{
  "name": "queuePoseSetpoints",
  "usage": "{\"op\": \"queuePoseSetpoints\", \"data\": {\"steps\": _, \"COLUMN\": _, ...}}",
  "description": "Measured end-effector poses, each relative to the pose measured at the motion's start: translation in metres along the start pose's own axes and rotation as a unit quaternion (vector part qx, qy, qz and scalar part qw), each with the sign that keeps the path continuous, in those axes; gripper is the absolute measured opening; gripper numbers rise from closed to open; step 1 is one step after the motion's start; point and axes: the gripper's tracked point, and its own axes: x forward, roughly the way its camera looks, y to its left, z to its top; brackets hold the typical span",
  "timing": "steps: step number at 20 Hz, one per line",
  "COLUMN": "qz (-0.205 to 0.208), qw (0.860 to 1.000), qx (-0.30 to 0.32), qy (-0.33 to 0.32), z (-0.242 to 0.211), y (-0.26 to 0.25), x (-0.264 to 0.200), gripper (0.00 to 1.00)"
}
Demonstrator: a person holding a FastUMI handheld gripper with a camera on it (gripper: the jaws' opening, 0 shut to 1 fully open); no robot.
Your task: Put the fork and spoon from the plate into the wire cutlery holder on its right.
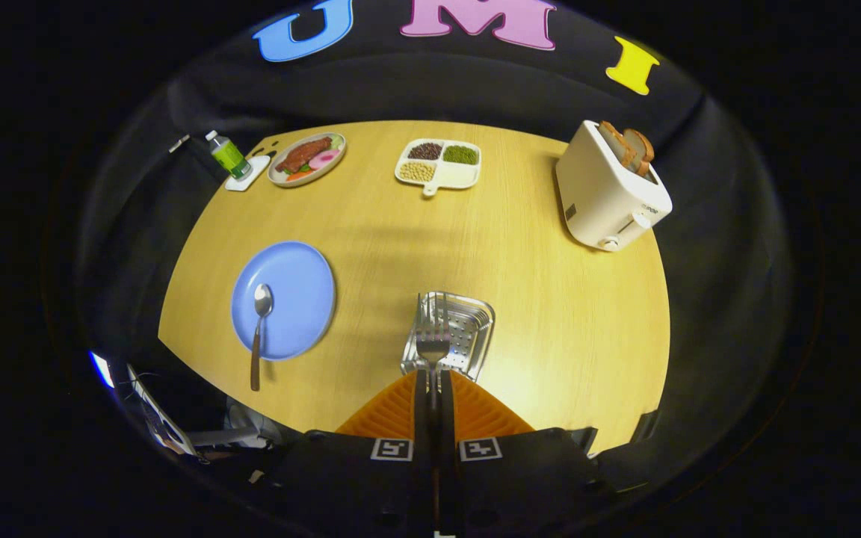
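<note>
Fork (433, 336) is clamped by its handle between the closed fingers of the hand-held gripper (433, 377), tines over the wire cutlery holder (468, 329). First transfer looks nearly done: next, release it into the holder. Spoon (259, 329) waits on the blue plate (303, 280), left of the holder.

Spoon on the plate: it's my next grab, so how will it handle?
The spoon looks like rigid, smooth metal, so probably slippery. Its handle overhangs the plate rim, so pressing there may tip it. The gripper is shut on the fork.
</note>
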Motion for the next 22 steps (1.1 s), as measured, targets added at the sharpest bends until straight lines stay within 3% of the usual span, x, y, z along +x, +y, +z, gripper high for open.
{"op": "queuePoseSetpoints", "data": {"steps": 9, "qz": 0.031, "qw": 0.989, "qx": -0.025, "qy": 0.14, "z": -0.016, "y": -0.006, "x": 0.048, "gripper": 0.08}}
{"op": "queuePoseSetpoints", "data": {"steps": 16, "qz": 0.048, "qw": 0.981, "qx": -0.039, "qy": 0.182, "z": -0.007, "y": -0.006, "x": 0.065, "gripper": 0.08}}
{"op": "queuePoseSetpoints", "data": {"steps": 22, "qz": 0.052, "qw": 0.983, "qx": -0.039, "qy": 0.172, "z": -0.001, "y": 0.001, "x": 0.079, "gripper": 0.11}}
